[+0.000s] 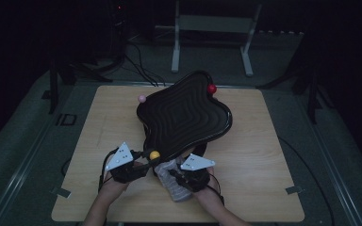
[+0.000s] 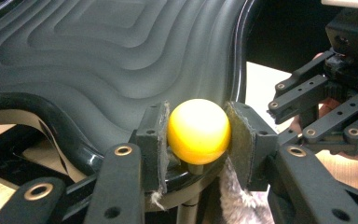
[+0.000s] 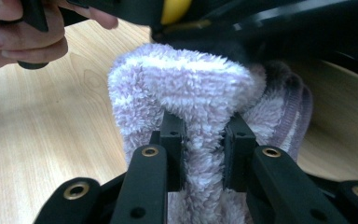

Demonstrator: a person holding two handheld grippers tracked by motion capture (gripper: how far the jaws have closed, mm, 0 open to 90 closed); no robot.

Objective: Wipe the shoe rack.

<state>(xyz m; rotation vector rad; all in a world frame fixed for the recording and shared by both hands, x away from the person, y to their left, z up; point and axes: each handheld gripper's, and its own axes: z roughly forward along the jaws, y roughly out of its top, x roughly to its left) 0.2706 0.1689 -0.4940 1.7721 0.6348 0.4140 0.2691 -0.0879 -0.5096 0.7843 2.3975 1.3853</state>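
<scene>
A black wavy tray with ridged steps stands on the wooden table, raised on ball-topped posts. My left gripper is shut on the yellow ball at the tray's near corner. A fluffy pale purple cloth lies under that corner, and my right gripper is shut on a fold of it. In the left gripper view the right gripper shows at the right, beside the tray's rim.
A red ball sits at the tray's far right corner and a pink ball at its far left. A white metal frame and cables lie on the dark floor beyond the table.
</scene>
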